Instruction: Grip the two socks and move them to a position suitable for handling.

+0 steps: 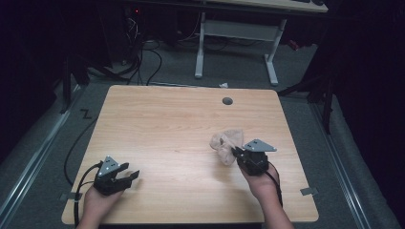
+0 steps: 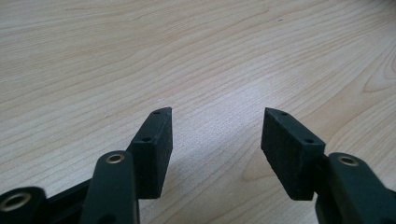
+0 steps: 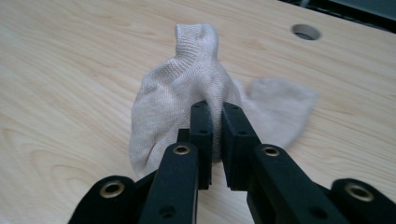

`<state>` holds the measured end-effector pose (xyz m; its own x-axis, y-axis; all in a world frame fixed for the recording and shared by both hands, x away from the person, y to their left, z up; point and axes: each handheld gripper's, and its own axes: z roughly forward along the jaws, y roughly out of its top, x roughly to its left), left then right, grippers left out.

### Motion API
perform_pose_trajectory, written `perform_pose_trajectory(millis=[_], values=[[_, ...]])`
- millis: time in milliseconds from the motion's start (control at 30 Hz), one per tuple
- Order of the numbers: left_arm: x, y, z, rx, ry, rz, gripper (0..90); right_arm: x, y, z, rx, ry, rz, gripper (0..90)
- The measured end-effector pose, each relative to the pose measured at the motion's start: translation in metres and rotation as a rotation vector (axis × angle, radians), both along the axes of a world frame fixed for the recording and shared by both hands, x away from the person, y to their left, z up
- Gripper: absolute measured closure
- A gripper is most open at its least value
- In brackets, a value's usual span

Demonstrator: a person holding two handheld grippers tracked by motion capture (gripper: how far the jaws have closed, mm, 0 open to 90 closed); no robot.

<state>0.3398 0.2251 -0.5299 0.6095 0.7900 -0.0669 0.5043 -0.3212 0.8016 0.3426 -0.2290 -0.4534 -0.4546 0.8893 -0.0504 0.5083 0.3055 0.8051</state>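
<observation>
So the sock (image 1: 227, 144) sits in the right half of the surface (image 1: 172, 124), a bit nearer the near edge than the far one, bunched up and partly lifted right at the tip of the right gripper (image 1: 237, 153). In the right gripper view the sock (image 3: 187, 93) is a beige knit thing with one end poking up and a flat flap (image 3: 280, 107) lying on the wood off to the side. The right gripper (image 3: 216, 114) is clenched on a fold of it, jaws nearly together with just a thin bit of fabric between them.

Not much else around. There's a round grey hole (image 1: 227, 101) in the surface near the far edge, beyond the sock and well apart from it; it shows in the right gripper view too (image 3: 306, 31). Nothing sits between the two grippers, just bare wood.

The left gripper (image 1: 128, 172) is near the near left corner, well apart from the sock. In its own view the left gripper (image 2: 217, 126) is spread wide, holding nothing, with plain wood grain showing between the jaws. A hand (image 1: 98, 202) holds it from the near edge, cable (image 1: 81, 183) trailing off beside it.
</observation>
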Motion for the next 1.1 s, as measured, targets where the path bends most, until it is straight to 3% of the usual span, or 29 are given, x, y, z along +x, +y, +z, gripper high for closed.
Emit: perform_pose_trajectory(millis=[367, 533, 667, 867, 1100], values=[[0.000, 0.000, 0.000, -0.007, -0.006, 0.000, 43.9, -0.008, 0.051, -0.011, 0.027, 0.008, 0.134, 84.1], [0.000, 0.000, 0.000, -0.008, -0.004, -0.004, 43.9, -0.014, 0.085, -0.013, 0.049, 0.003, 0.224, 83.8], [-0.001, 0.000, 0.000, -0.009, -0.005, -0.006, 43.9, -0.013, 0.096, -0.017, 0.042, 0.011, 0.242, 83.6], [0.000, -0.001, -0.001, -0.006, -0.002, -0.008, 43.9, -0.004, 0.096, -0.028, 0.027, 0.034, 0.215, 82.9], [-0.001, -0.002, -0.001, -0.006, -0.005, -0.010, 43.9, 0.024, 0.081, -0.055, 0.015, 0.107, 0.115, 80.1]])
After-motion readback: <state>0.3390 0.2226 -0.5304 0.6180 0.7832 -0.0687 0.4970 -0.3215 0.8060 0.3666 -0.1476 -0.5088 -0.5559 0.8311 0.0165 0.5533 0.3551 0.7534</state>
